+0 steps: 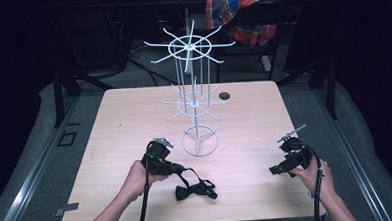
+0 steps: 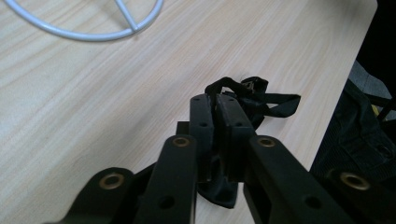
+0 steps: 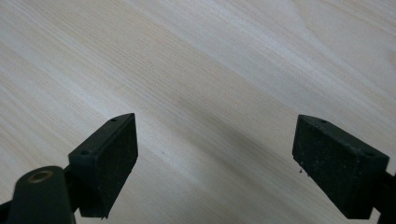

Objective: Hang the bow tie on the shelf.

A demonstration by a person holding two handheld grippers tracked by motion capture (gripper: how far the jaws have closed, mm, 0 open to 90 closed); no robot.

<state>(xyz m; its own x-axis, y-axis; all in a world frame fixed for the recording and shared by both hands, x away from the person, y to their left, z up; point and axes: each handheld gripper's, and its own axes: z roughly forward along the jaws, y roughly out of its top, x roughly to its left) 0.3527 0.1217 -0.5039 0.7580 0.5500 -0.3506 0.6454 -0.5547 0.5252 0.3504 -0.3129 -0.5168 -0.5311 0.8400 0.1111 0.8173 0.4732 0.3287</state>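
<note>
One wire rack [image 1: 193, 98], one black bow tie [image 1: 195, 189], two tongs: left [image 1: 179, 167], right [image 1: 275, 170].

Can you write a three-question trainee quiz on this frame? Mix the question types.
1. True or false: the right gripper is shut.
2. The left gripper is clamped on: A) the rack B) the bow tie C) nothing
3. Fill in: the white wire rack stands on the ____.

Key: 1 false, its jaws stand wide apart over bare table. 2 B, the black bow tie. 3 table.
</note>
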